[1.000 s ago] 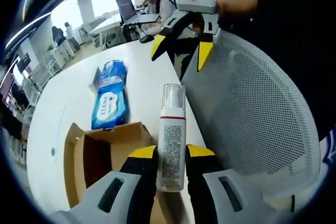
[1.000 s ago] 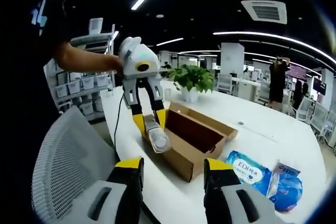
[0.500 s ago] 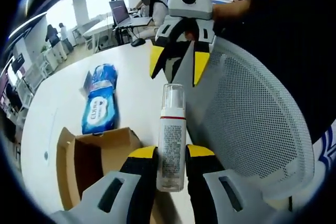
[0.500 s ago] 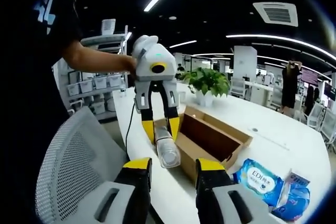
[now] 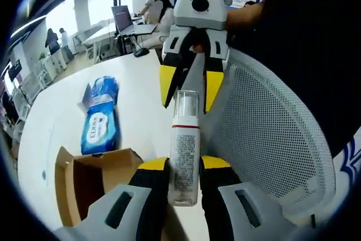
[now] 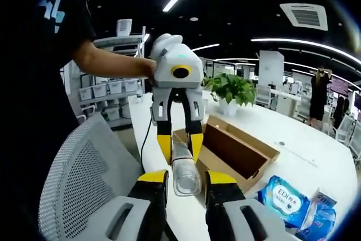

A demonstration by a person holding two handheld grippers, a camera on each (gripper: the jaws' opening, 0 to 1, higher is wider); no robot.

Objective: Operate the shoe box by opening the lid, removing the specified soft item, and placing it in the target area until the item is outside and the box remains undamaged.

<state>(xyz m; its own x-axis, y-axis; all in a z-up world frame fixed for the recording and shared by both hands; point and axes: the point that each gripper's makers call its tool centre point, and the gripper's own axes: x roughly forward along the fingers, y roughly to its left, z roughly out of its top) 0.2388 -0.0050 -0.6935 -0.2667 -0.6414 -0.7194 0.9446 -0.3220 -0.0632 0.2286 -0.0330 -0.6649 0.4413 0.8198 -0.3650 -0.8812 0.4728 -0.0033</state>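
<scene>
Left gripper view: the left claw (image 5: 184, 176) is clamped on the lower body of a white pump bottle (image 5: 184, 153), which stands upright between the yellow-tipped jaws, its clear cap at 12 o'clock. The right claw (image 5: 186, 86) comes in from 12 o'clock with its jaws apart; its yellow tips flank the clear cap on both sides, and whether they touch it cannot be told.

At 8 o'clock from the left claw sits the cardboard shoe box (image 5: 90, 176), lid flaps open. The interior that shows is dark and bare. Beyond the box, at 10 o'clock, a blue wipes pack (image 5: 97, 128) lies flat on the white counter (image 5: 138, 100), outside the box, with a second blue packet (image 5: 104, 87) just behind it. A white mesh chair back (image 5: 271, 139) stands at 3 o'clock.

Right gripper view: the right claw (image 6: 186, 182) has its jaws apart, with the bottle's capped end (image 6: 184, 172) between them. The left claw (image 6: 180, 142), held by a hand (image 6: 150, 69), grips the bottle from 12 o'clock. The open shoe box (image 6: 237, 150) lies at 2 o'clock; the wipes pack (image 6: 286, 197) lies at 4 o'clock. A potted plant (image 6: 230, 91) stands on the counter behind the box.
</scene>
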